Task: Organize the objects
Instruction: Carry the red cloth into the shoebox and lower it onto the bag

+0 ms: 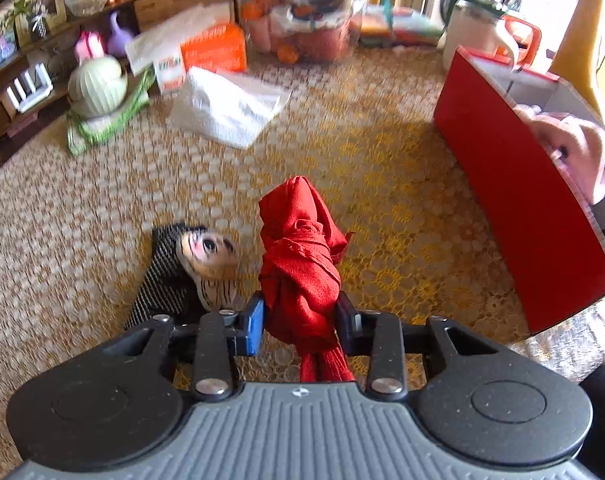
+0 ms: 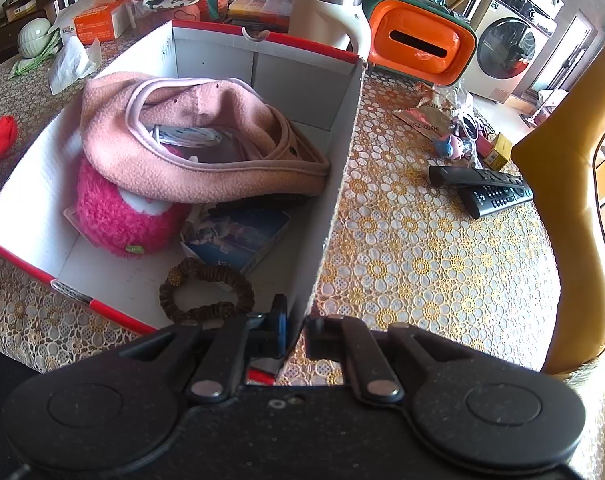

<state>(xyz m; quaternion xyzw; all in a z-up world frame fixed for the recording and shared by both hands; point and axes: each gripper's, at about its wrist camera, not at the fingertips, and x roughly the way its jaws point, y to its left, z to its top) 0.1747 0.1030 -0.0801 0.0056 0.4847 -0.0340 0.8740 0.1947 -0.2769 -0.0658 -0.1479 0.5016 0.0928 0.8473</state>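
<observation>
Left wrist view first: my left gripper is pinching a knotted bundle of red cloth, carried above the yellow lace-patterned tablecloth and not yet in the red-and-white cardboard box off to the right. Over on the right wrist view, my right gripper has its jaws pressed on the box's near corner wall, steadying it, I'd judge.

Inside already: a pink fleece hat, a fluffy magenta plush ball, a blue printed card packet and a brown scrunchie hair tie. So a good part looks sorted.

Left out: a small striped animal figurine on a black woven pad, and two black remote controls (whether those belong in the box, I can't tell).
</observation>
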